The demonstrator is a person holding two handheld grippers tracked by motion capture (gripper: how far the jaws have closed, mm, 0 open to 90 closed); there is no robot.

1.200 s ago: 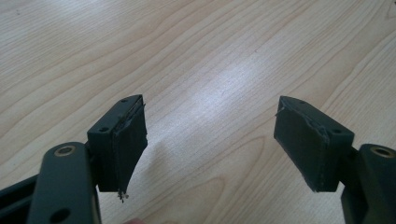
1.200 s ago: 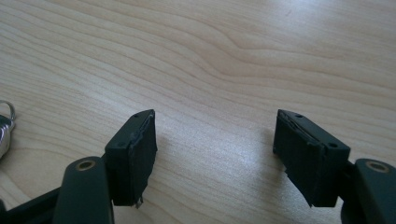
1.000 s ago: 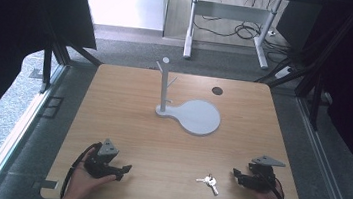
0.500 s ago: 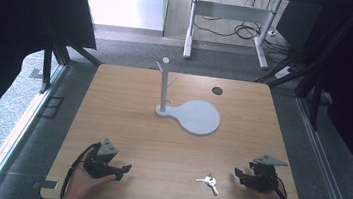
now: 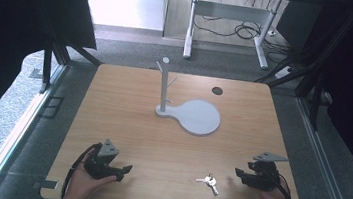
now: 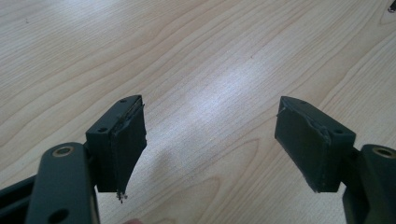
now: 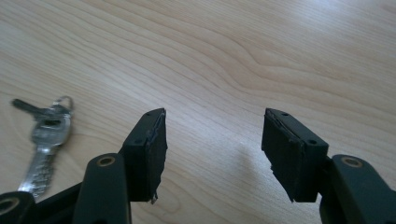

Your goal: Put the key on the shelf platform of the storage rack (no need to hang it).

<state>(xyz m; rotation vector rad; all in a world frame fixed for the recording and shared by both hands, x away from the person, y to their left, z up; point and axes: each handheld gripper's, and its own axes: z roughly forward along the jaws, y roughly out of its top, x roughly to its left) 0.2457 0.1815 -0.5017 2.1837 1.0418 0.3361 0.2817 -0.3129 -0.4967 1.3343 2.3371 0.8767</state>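
Wooden surface point(image 5: 128, 104) carries a small bunch of keys point(image 5: 209, 182) near the person's edge, just to the left of the right gripper point(image 5: 239, 173). This gripper rests low, its jaws spread apart and holding nothing; in the right gripper view the keys point(image 7: 44, 140) lie flat beside the left jaw, outside the gap. The left gripper point(image 5: 125, 168) waits well apart on the other side, its jaws also wide open over bare wood.

Farther back stands a grey stand point(image 5: 164, 85) with short pegs on a round flat base point(image 5: 200, 117). I judge the step in hand is to pick up the keys with the right gripper, probably to hang them on a peg. To do it well, the gripper should turn towards the keys until the ring sits between the jaws. The keys are thin and lie flat, so the jaws should come down until they almost touch the wood, then close on the ring or the key heads, not on the blade tips, which may slip.
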